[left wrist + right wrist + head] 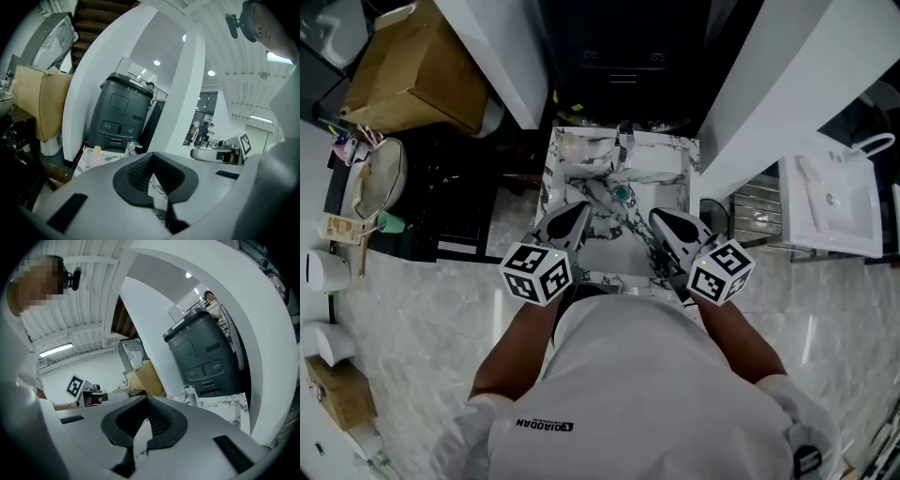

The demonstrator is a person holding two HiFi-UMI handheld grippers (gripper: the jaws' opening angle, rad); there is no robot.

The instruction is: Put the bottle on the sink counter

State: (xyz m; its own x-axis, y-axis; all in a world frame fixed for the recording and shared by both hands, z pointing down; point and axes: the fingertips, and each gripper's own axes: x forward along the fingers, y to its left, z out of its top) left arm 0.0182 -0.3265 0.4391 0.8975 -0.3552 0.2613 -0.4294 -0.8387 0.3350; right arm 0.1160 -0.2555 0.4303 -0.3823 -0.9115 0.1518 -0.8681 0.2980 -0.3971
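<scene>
Abreast — left gripper (578, 207) and right gripper (657, 217), nearly level, both shut.

I'm seeing the bottle (96, 150) standing at the far left corner of the surface (668, 165), a machine (119, 115) sitting behind its far edge, a cardboard box (414, 73) farther left.

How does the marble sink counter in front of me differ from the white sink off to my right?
The marble sink counter is white with dark veins, while the white sink is plain white. The marble sink counter lies straight ahead of the person, and the white sink sits off to the right, past the white pillar. Both are light, rectangular pieces with a sunken basin.
</scene>
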